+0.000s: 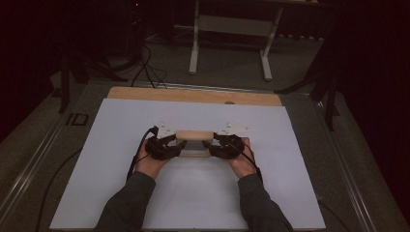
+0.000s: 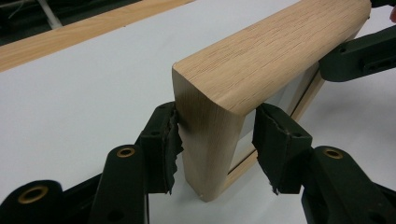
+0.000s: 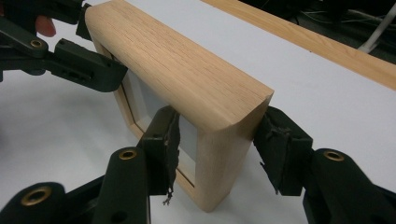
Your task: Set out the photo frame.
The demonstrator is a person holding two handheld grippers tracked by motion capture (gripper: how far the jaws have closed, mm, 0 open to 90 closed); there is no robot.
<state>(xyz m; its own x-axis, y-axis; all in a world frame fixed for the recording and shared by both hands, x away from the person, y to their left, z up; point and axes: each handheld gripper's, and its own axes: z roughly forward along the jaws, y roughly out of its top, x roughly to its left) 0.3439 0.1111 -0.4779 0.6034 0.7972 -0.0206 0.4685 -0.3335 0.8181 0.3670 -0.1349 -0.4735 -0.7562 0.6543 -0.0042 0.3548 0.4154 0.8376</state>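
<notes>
You are holding a wooden picture frame [image 1: 194,136] upright on the white table [image 1: 121,121]. Your left gripper [image 2: 215,144] is pinching the frame's left end, your right gripper [image 3: 217,144] its right end.

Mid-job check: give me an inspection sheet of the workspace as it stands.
Surface: white board on a wooden table.
Job's things: wooden frame standing upright on its edge.
Clutter: nothing seen.
Grippers: left gripper and right gripper each have their jaws around one end post of the frame, pads on it.
Cables: one trails from each gripper; more on the floor.
Surroundings: dark room, white table legs behind.
</notes>
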